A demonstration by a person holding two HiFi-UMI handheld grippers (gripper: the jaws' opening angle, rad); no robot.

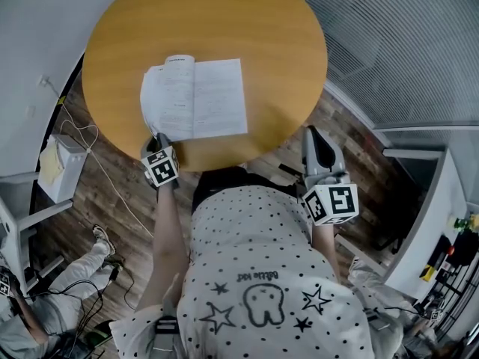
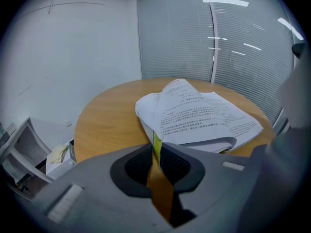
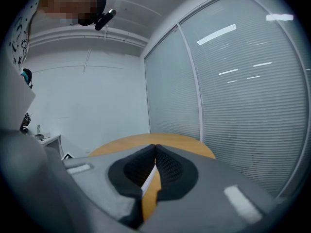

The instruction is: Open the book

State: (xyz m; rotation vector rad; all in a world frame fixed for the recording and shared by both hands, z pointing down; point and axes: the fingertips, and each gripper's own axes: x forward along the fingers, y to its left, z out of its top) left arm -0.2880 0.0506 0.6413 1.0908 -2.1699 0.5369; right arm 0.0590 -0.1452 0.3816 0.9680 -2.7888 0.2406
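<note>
An open book [image 1: 196, 99] with printed white pages lies flat on the round wooden table [image 1: 224, 21]. My left gripper [image 1: 159, 137] is at the book's near left corner. In the left gripper view the yellow-green edge of the book's cover [image 2: 156, 143] runs between the jaws of the left gripper [image 2: 156, 148], which are closed narrowly on it, and the book's pages [image 2: 204, 118] spread just beyond. My right gripper [image 1: 314, 133] hovers off the table's near right edge, away from the book. The right gripper [image 3: 155, 150] is shut with nothing in it, and only the table [image 3: 146, 141] shows ahead.
Slatted blinds [image 1: 404, 43] run along the right side behind the table. On the floor at left stand a white box [image 1: 61, 163] and loose cables [image 1: 112, 193]. Another person's leg and shoe [image 1: 93, 253] are at lower left. A white desk [image 1: 434, 223] stands at right.
</note>
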